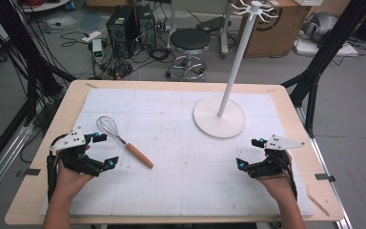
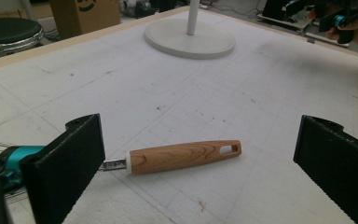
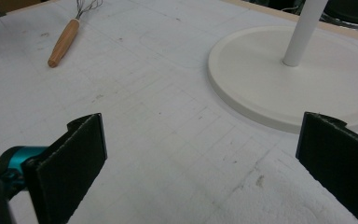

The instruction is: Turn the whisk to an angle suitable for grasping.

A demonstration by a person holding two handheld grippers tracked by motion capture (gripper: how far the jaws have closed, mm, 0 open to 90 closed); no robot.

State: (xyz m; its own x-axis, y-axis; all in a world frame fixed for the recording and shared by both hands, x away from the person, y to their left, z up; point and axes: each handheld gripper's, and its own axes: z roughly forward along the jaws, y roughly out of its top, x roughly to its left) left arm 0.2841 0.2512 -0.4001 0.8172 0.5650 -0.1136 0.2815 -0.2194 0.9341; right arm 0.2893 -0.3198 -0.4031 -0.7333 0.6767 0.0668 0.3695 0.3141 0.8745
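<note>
overhead view, two low views, shared whisk (image 1: 122,140)

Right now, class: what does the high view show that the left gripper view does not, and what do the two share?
High view alone: the whisk's whole wire head, the stand's hooked top, a stool on the floor, and the left claw from above.

Left gripper view alone: the slot in the end of the whisk's handle.

Both: the wooden handle, the stand's round base, the white mat, the right claw.

No legible text, labels or nos. anywhere.
</note>
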